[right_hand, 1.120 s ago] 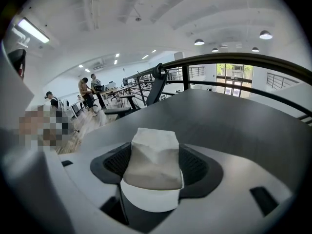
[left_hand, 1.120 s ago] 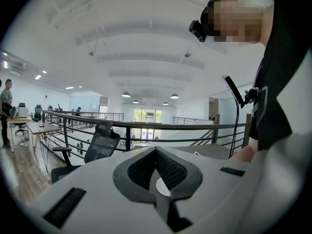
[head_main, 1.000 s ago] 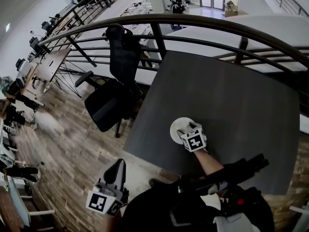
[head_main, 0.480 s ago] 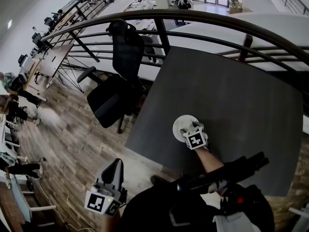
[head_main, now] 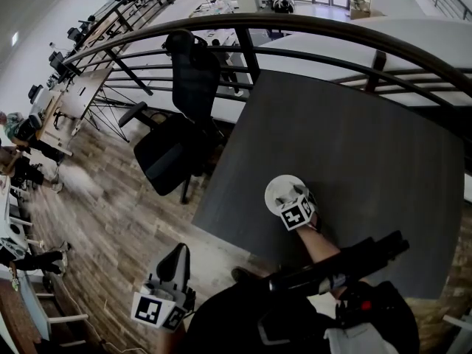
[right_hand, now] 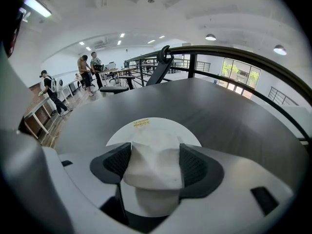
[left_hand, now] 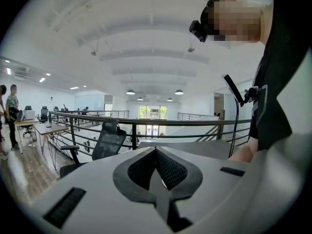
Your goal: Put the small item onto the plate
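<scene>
**Checker:** State the condition of the right gripper.

**Operator:** My right gripper [right_hand: 155, 152] is clenched on the small item [right_hand: 155, 167], a white, crumpled-looking lump seated between both jaws. The jaws stand wide because the lump is wide.

**Checker:** Where is the item relative to the plate?

**Operator:** It hangs over the near part of the white plate [right_hand: 146, 126]. The plate lies on the dark table [head_main: 354, 146], towards its near left side. I cannot tell whether the item touches the plate.

**Checker:** What is the procedure for placement?

**Operator:** In my judgement:
1. Lower straight down until the item rests on the plate.
2. Centre it away from the rim.
3. Open the jaws fully before lifting, so neither jaw drags it off.

**Checker:** And the left gripper?

**Operator:** My left gripper [left_hand: 157, 168] is closed on nothing. I hold it off the table, near and to the left. It takes no part.
</scene>
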`<state>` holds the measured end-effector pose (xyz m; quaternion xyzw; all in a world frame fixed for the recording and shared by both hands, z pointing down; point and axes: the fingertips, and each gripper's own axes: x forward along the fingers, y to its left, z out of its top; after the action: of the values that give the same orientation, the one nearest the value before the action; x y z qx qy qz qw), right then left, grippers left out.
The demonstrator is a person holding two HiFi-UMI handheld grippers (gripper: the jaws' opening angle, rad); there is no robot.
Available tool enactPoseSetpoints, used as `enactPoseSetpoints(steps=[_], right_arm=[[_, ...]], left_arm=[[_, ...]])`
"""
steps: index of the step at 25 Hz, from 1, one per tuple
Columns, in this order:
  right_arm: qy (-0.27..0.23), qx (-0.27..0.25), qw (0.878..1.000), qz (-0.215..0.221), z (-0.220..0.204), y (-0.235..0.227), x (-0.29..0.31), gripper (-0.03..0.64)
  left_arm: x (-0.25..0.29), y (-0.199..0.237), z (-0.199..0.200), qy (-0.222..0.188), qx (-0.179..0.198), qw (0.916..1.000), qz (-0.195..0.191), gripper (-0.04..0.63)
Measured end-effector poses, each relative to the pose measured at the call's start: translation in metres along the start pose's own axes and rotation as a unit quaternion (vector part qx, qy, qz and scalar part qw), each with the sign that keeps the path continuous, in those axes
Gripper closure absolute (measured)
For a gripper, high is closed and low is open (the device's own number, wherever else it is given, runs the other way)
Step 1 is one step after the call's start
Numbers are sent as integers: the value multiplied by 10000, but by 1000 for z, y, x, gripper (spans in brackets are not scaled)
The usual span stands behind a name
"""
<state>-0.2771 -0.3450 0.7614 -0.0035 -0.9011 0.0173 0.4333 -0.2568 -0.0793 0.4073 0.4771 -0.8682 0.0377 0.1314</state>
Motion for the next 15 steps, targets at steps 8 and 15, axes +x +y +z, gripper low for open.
enactPoseSetpoints(steps=[8, 15], right_arm=[[-66, 16, 10000, 64, 2, 4, 1, 304], [-20, 65, 9999, 95, 1, 3, 2, 304]], left_arm=[[-6, 1, -3, 45, -11, 10000, -17, 591], [-8, 0, -11, 143, -28, 9999, -27, 591]])
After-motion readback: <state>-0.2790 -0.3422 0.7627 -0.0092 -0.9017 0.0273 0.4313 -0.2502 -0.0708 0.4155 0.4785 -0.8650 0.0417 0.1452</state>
